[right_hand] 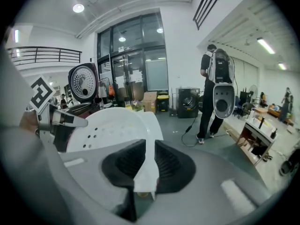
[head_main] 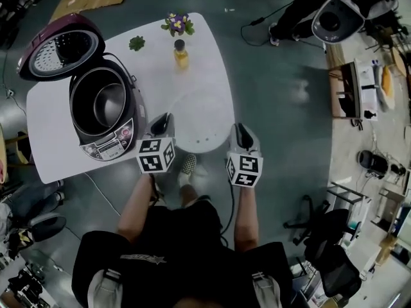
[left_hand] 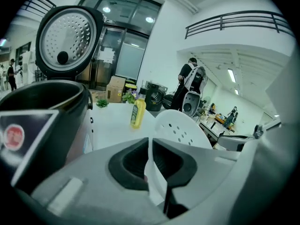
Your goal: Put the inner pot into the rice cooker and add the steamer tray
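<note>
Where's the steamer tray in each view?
Head view: steamer tray at centre, between left gripper and right gripper.
Left gripper view: tray centre-right, rim clamped in jaws.
Right gripper view: tray centre-left, rim clamped in jaws.
Shared landmark: open rice cooker lid, left of the tray everywhere.

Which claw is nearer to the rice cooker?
Left. The left claw grips the tray at its edge right beside the rice cooker; the right claw grips the opposite edge, farther from it.
</note>
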Tool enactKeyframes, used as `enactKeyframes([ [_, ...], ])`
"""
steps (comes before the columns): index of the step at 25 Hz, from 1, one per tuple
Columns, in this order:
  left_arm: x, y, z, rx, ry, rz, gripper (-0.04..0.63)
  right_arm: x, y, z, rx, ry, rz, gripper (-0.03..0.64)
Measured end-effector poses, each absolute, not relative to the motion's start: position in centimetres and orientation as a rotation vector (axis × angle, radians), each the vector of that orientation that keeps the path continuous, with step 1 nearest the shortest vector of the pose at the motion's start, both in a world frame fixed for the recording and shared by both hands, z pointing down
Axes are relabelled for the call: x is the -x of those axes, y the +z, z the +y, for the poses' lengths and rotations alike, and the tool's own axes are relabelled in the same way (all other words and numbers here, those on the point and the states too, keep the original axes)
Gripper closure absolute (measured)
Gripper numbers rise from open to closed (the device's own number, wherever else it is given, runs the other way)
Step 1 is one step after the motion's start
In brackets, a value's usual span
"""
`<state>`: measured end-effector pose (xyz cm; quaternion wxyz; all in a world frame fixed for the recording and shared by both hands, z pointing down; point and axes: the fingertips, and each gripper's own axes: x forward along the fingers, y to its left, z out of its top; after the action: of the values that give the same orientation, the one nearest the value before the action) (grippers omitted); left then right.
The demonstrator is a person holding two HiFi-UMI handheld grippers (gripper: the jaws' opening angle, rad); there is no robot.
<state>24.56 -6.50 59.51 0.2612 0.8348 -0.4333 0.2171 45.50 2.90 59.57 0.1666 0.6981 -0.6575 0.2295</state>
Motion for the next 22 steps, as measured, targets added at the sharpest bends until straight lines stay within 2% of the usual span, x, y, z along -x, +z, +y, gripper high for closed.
enactKeyframes([
  [11, -22.0, 50.0, -7.7, -2.327, 0.399, -1.301, 0.566, -45.4, 51.4, 2.4, -2.061, 0.473, -1.957, 0.554],
  [22, -16.8, 43.7, -8.0, -2.316, 0.218, -1.472, 0.566, -40.6, 46.3, -0.5, -1.971, 0.317, -2.141, 0.554],
])
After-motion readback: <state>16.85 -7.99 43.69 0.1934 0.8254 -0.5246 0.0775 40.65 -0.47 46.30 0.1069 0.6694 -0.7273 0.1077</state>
